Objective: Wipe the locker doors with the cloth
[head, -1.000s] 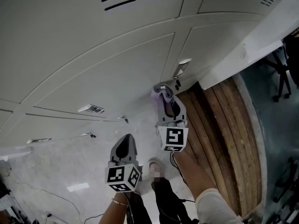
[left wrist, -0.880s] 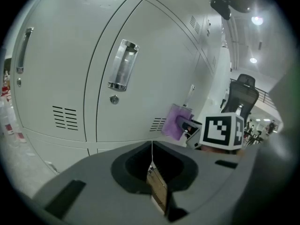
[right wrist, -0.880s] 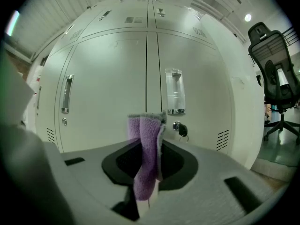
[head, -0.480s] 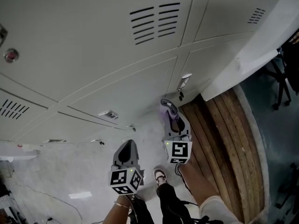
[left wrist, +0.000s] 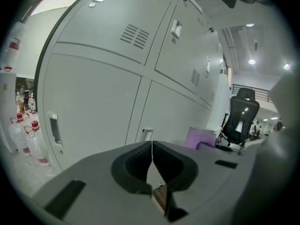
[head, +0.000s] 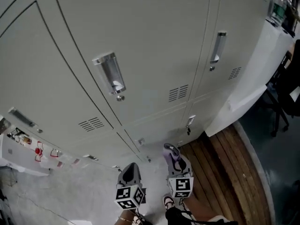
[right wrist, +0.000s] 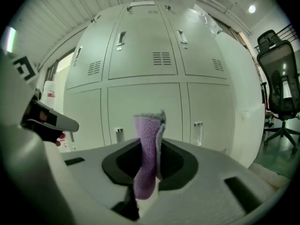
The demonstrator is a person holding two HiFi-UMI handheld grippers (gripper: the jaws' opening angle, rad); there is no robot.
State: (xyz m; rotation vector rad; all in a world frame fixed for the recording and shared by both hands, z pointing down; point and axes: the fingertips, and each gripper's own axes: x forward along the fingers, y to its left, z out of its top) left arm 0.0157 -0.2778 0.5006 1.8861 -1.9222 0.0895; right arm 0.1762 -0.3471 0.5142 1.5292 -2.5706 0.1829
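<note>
Our right tool [right wrist: 151, 146] was clenched on the purple cloth [right wrist: 146, 139], which stood upright between its jaws and poked out past their tips. In the head view that tool [head: 171, 150] pointed toward the foot of the locker doors [head: 140, 41], with the cloth [head: 168, 149] at its tip near the lowest row. We could not tell whether the cloth touched a door. Ahead of the right tool the doors [right wrist: 143, 97] rose in rows, each with a small handle [right wrist: 120, 38], and some had vent slots. Our left tool [left wrist: 151, 146] was clenched on nothing, its jaws meeting in a thin line. It hung just left of the right tool and a little behind it [head: 130, 168], apart from the doors [left wrist: 93, 93]. To its right we saw the cloth [left wrist: 202, 137] and, beyond that, a chair [left wrist: 241, 116]. Far to its left stood bottles [left wrist: 23, 128]. Below and to the right of the right tool lay wooden planks [head: 220, 172].
</note>
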